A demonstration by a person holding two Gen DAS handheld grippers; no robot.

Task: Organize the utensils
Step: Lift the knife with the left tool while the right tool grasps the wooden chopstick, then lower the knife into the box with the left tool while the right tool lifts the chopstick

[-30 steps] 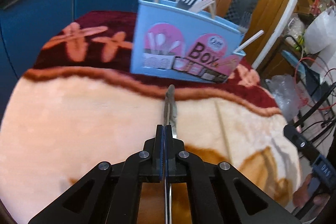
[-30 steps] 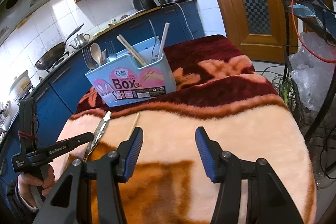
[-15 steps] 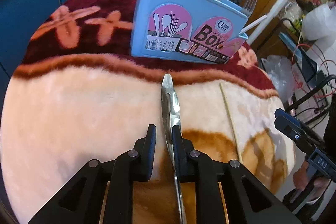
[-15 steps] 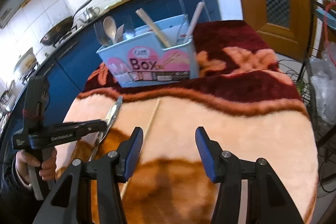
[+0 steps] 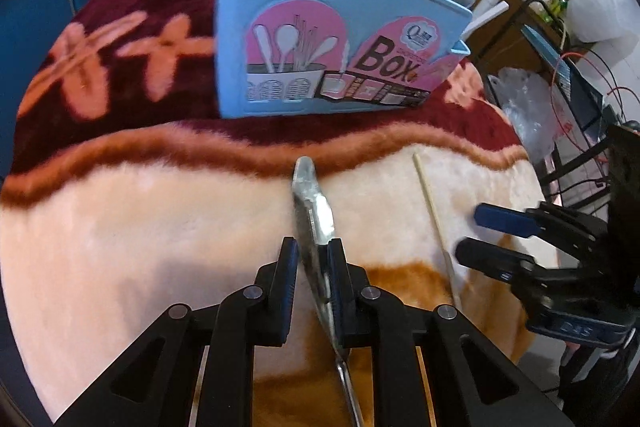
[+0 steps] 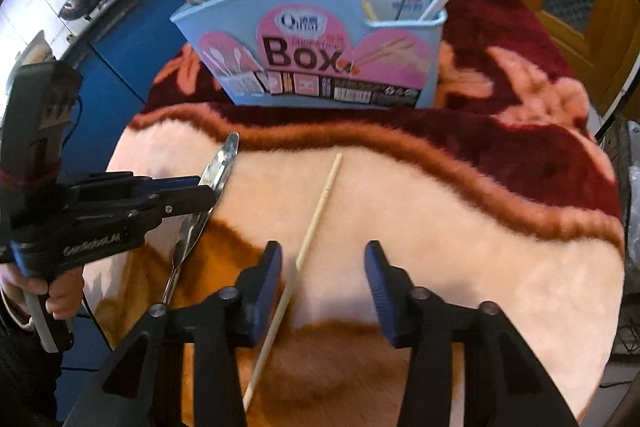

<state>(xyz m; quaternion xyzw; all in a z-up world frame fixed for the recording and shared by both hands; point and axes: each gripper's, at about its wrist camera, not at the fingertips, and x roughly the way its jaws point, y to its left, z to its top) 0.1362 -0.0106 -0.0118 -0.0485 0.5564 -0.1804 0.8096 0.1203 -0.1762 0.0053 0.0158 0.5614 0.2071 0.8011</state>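
Left gripper [image 5: 313,263], clenched on the metal knife [image 5: 312,203] a second ago, now stands slackened around it, while the right gripper [image 6: 323,267] closes emptily beside the chopstick [image 6: 316,215], both short of the utensil box [image 6: 320,59].

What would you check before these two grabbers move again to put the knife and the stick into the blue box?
1. Left gripper around the knife: ok. The blade sits between the fingers, which stand slightly apart.
2. Firm grip on the knife: cannot tell. One finger lies against the blade and the other shows a gap.
3. Right gripper lined up on the chopstick: not ok. Its jaws are closing, but the stick runs by the left finger, off centre.
4. Chopstick free to lift: ok. It lies alone on the blanket.
5. Blue box upright: ok.
6. Room in the box: cannot tell.
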